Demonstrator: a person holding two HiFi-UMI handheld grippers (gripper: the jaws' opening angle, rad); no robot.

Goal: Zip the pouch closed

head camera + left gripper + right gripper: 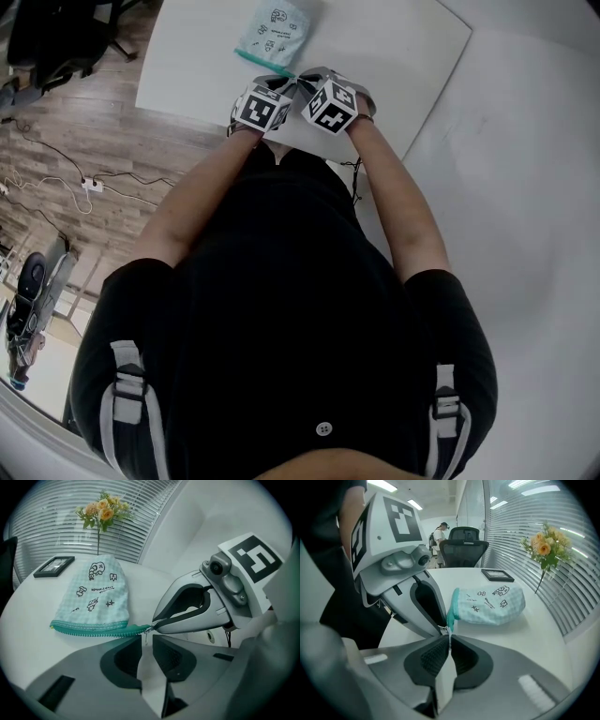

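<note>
A mint checked pouch (274,28) (93,592) (490,604) with small cartoon prints lies flat on the white table (394,56). Its teal zipper (91,630) runs along the near edge with the teeth meshed, and the slider sits at the end nearest me. My right gripper (449,639) (314,81) (153,627) is shut on the thin metal zipper pull (448,633) at that end. My left gripper (146,644) (284,84) (442,628) meets it tip to tip. Its jaws stand a narrow gap apart around the hanging pull (145,638), and the pads do not press on it.
A black picture frame (54,566) and a vase of orange flowers (101,510) stand beyond the pouch by the window blinds. An office chair (464,548) sits at the table's far side. Wood floor with cables (89,183) lies left of the table edge.
</note>
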